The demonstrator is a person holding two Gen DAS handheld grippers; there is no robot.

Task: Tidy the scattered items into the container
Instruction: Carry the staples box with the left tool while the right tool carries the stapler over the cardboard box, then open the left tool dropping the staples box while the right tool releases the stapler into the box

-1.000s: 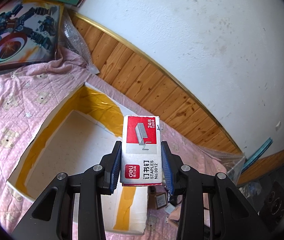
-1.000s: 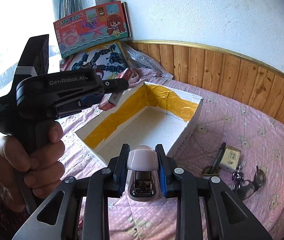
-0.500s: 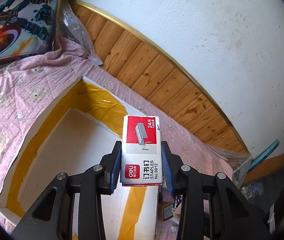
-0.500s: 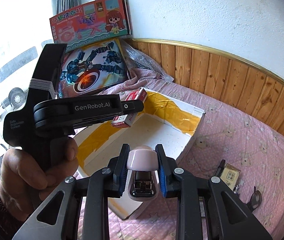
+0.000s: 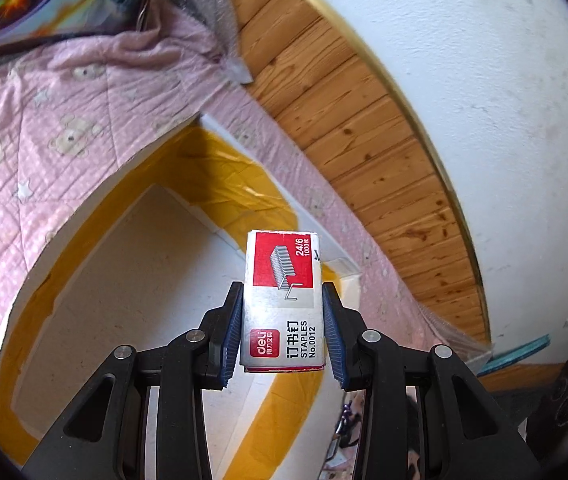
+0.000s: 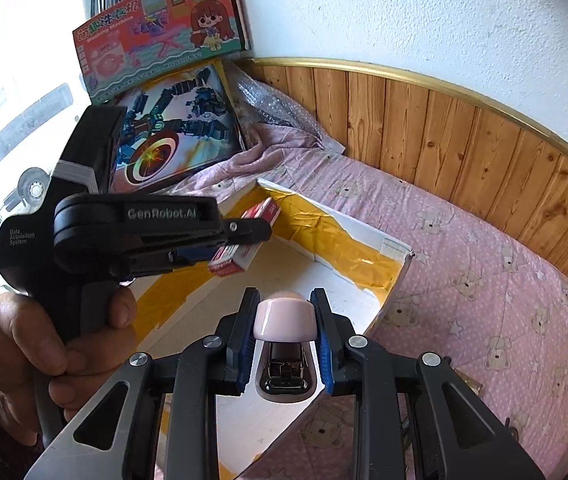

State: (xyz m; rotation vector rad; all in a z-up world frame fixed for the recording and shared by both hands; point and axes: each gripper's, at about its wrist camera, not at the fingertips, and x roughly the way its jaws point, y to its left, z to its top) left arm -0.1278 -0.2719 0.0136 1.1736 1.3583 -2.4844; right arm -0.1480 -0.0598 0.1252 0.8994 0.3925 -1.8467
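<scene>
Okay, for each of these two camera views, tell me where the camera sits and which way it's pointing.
Left wrist: on the left gripper, looking down into the white box; its fingers clamp a staples box.
Right wrist: on the right gripper, facing the box and wall; its fingers hold a pink stapler, and the left hand shows.
Shared: white box, staples box, pink quilt, left gripper.

Bed (image 6: 484, 264) under a pink bear-print quilt, filling the right and lower frame. White box (image 6: 394, 276) with yellow-taped walls lying open at centre. Two toy boxes (image 6: 172, 132) and bubble wrap (image 6: 272, 104) at upper left, against the wall. Small clutter at the lower right edge, too hidden to name.
</scene>
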